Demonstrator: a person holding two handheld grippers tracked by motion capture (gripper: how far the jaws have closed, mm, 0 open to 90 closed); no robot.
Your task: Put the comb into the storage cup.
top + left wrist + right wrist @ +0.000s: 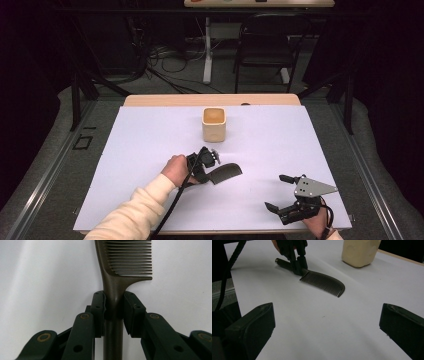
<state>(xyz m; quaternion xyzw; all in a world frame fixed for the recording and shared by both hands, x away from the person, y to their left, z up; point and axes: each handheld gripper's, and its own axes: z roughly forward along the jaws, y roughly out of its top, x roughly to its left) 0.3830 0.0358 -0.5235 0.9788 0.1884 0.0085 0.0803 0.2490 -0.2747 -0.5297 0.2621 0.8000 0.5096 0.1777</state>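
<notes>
Plainly, comb: a dark brownish-grey comb (117, 285) with a round handle and one row of fine, close-set teeth; its back curved along the toothed part in the right claw view (323, 282).
Comb position: it lay on the white surface (150, 145), near the middle, teeth end pointing toward the person's right (225, 173).
Left claw: the left claw (114, 307) was pinched on the comb at the neck, where handle met teeth; both black jaws pressed against the handle's sides, the teeth beyond the tips.
Handle end: in the right claw view the handle's butt stuck out behind the jaws, toward the hand (277, 245).
Right claw: the right claw (278, 192) was spread wide and held nothing, low over the surface near the front right corner, well apart from the comb.
Cup: a cream square cup (214, 124) stood upright farther back, apart from the comb.
High view alone: a cream sleeve (135, 207), the grey plate (312, 187) on the right claw, a black chair (265, 42) beyond.
Left claw view alone: individual teeth and the pinch itself, close up.
</notes>
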